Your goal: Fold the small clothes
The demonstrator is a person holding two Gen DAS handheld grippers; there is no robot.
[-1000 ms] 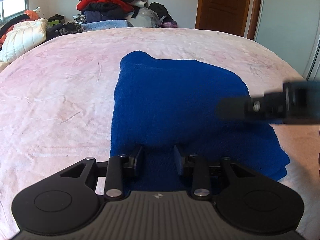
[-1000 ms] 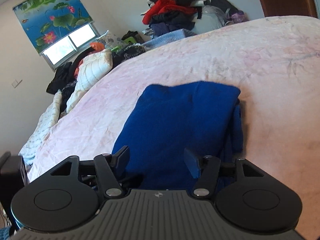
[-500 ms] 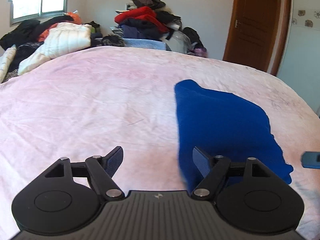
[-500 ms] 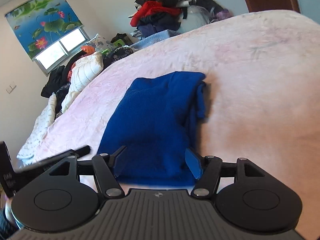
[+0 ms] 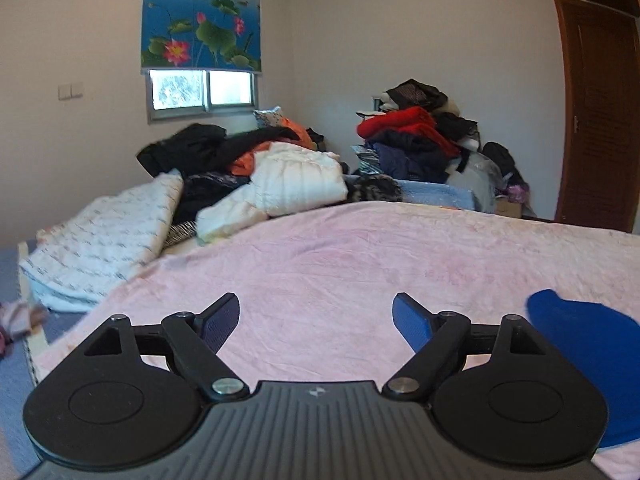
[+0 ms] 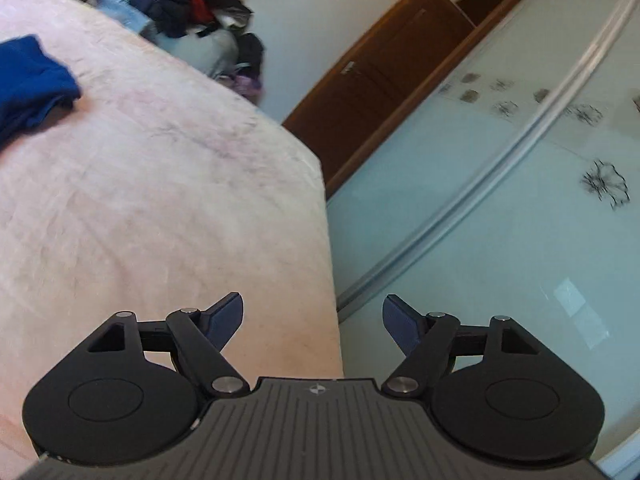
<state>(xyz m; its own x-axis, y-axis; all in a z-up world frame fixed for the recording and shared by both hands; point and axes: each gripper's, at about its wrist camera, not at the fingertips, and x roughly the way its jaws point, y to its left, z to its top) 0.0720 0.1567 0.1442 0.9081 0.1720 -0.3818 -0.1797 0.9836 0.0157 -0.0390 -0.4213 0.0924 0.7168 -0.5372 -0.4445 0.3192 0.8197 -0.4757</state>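
A folded blue garment (image 5: 584, 344) lies on the pink bed cover (image 5: 360, 256), at the lower right of the left wrist view. It also shows at the far left edge of the right wrist view (image 6: 28, 76). My left gripper (image 5: 316, 320) is open and empty, raised over bare cover to the left of the garment. My right gripper (image 6: 313, 318) is open and empty, over the bed's right edge (image 6: 324, 216), well away from the garment.
Piles of clothes (image 5: 416, 140) and white quilts (image 5: 292, 180) sit at the far side of the bed. A window with a lotus blind (image 5: 200, 16) is behind. A wooden door (image 6: 380, 80) and a glass wardrobe panel (image 6: 500, 184) stand right of the bed.
Both grippers have opened wider and pulled away from the blue garment. The left swung left and up toward the window; the right swung right toward the wardrobe. The garment stays folded on the bed.
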